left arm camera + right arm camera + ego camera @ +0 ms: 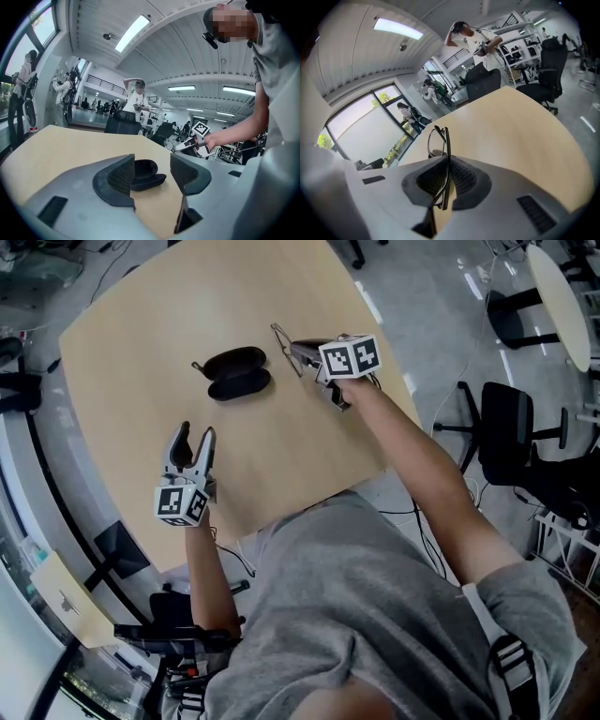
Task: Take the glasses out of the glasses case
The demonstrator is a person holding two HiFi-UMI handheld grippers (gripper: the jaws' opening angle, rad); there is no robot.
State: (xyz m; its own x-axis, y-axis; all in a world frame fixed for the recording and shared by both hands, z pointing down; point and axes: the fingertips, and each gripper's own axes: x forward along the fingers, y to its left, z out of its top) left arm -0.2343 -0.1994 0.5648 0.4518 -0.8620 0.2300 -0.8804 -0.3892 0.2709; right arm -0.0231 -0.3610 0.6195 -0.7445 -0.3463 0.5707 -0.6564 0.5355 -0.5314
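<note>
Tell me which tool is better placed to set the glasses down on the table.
Right, most likely. The right tool is shut on the glasses, held clear of the open glasses case. The left tool is open and empty, nearer the person.

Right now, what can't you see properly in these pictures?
- Glasses case inside: left gripper view, partly behind the left gripper's jaw; head view, too dark and small.
- Glasses lower part: right gripper view, clamped inside the right gripper.
- Table's far edge: head view, cut off by the top edge.

Left gripper (195, 433) jaws stand apart; right gripper (298, 351) jaws clamp glasses (446, 140).
</note>
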